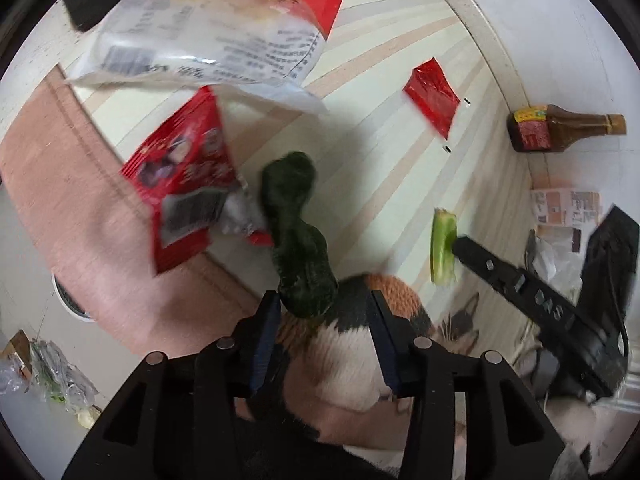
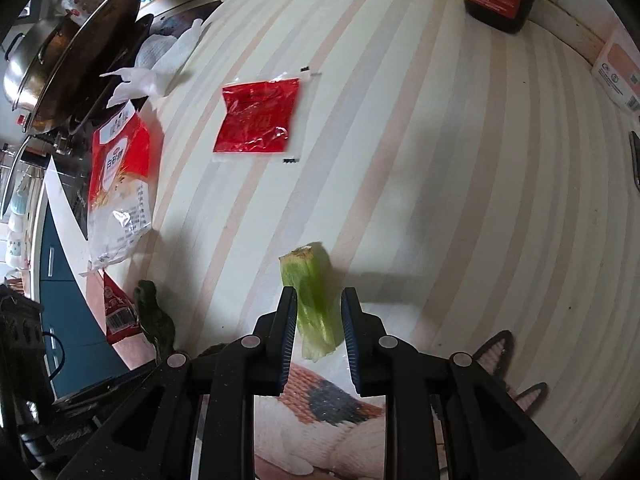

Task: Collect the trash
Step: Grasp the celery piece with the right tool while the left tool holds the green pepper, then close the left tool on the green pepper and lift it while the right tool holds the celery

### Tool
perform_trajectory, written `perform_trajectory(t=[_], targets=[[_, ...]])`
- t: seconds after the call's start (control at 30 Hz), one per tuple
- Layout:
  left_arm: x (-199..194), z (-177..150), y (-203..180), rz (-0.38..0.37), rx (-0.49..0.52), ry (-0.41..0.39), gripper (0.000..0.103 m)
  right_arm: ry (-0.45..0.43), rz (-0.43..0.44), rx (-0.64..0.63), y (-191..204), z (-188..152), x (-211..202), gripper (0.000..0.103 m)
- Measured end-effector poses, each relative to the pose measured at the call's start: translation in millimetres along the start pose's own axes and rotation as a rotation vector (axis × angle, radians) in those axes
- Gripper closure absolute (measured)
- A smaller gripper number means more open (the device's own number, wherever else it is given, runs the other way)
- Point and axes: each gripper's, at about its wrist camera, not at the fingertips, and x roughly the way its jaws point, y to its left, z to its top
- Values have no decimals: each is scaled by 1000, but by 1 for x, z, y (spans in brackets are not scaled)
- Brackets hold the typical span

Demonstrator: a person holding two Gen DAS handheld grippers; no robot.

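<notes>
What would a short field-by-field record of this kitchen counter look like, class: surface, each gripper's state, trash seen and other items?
surface: striped counter
left gripper: jaws open around one end of a dark green vegetable piece
right gripper: jaws either side of a pale green stalk piece; contact unclear
trash on counter: flat red wrapper, white and red sugar bag, crumpled tissue
other items: brown sauce bottle by the wall

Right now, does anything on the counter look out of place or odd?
Yes. A brown sauce bottle lies on its side by the wall, and a flat red packet lies loose mid-counter. The right gripper grips a celery piece.
</notes>
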Motion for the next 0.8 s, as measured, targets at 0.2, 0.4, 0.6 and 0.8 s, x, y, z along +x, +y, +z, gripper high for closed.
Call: perform_trajectory(t=[0.2, 0.4, 0.6, 0.8], targets=[[4, 7, -9, 30, -10, -31, 62, 9, -16, -29, 3, 1, 8, 79], [1, -3, -17, 59, 74, -81, 82, -2, -15, -64, 9, -1, 12, 94], [-22, -19, -29, 68, 118, -133, 83, -25, 14, -49, 0, -3, 1, 97], [-58, -26, -34, 56, 142, -208, 89, -80, 44, -43, 1, -1, -21, 98]])
